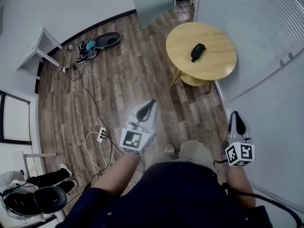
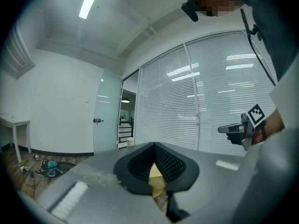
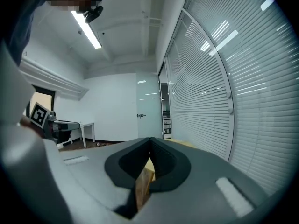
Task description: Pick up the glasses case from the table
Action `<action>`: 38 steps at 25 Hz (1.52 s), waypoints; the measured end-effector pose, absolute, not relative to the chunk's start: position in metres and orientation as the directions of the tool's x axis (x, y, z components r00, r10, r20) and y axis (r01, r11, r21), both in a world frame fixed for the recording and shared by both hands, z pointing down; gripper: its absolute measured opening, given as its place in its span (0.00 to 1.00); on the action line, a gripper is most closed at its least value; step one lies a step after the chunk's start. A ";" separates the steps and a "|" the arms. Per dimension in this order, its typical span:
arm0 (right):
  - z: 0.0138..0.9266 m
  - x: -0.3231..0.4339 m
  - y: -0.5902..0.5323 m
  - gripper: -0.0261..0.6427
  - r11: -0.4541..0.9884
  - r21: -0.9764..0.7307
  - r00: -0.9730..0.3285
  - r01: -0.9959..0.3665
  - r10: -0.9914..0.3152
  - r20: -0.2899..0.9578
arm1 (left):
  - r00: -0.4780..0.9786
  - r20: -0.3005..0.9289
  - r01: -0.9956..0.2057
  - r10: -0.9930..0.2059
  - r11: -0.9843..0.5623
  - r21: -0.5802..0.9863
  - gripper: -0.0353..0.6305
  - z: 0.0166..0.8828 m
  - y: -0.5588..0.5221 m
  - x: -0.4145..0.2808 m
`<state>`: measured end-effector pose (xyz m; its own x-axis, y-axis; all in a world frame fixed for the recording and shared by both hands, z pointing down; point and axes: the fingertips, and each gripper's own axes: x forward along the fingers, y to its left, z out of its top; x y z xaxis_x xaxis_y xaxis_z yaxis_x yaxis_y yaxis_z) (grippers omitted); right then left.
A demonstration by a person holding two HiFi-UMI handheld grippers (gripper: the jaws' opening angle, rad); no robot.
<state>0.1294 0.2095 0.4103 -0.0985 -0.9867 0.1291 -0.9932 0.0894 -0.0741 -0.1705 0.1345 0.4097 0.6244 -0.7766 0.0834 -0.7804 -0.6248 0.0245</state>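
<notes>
Wood-plank floor [image 1: 123, 80] spans the room. A round wooden table [image 1: 223, 63] stands at the far right, beside the wall of blinds [image 1: 266, 27]. Left gripper [image 1: 150, 102] and right gripper [image 1: 235, 114] are both held near the person, well apart from the table. Each has its jaws closed together with nothing between them. The black glasses case [image 1: 197, 52] lies on the tabletop, left of centre, untouched.

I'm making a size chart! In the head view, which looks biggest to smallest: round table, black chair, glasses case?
1. round table
2. black chair, smaller-looking though nearer the camera
3. glasses case, clearly smallest
</notes>
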 end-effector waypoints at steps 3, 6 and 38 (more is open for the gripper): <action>0.410 0.127 0.183 0.05 0.091 -0.075 -0.099 -0.993 -0.988 0.121 | 0.642 0.078 -0.765 -0.763 -0.644 -0.006 0.06 0.410 0.108 -0.169; 0.417 0.131 0.145 0.05 0.093 -0.081 -0.102 -0.992 -0.988 0.112 | 0.636 0.073 -0.769 -0.768 -0.639 -0.021 0.06 0.413 0.073 -0.164; 0.449 0.204 -0.197 0.05 0.144 -0.134 -0.168 -0.980 -0.969 0.183 | 0.620 0.132 -0.778 -0.773 -0.628 -0.025 0.06 0.420 -0.259 -0.069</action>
<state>0.2040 -0.1967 0.4493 -0.1676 -0.9688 0.1825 -0.9804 0.1444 -0.1340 -0.0690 -0.2594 0.4199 0.6198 -0.7735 0.1324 -0.7780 -0.6277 -0.0249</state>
